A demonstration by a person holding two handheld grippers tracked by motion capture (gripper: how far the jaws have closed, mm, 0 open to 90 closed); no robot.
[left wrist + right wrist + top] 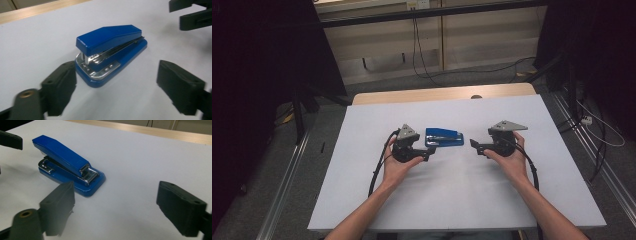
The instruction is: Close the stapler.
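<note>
A small blue stapler [444,137] lies flat on the white table [452,200], between the two grippers. My left gripper [430,152] sits just left of it, jaws open, a short gap from the stapler's near end [110,52]. My right gripper [476,147] is to the right of the stapler [68,163], also open and apart from it. In the left gripper view the jaws [116,87] stand wide with only bare table between them; the right gripper's jaws [192,13] show at the top right corner. The right gripper's own jaws [115,208] hold nothing.
A wooden strip [442,94] runs along the table's far edge. Beyond it are a grey floor, cables [422,55] and dark stands [304,100] at both sides. Cables trail from each gripper past the person's forearms [372,205].
</note>
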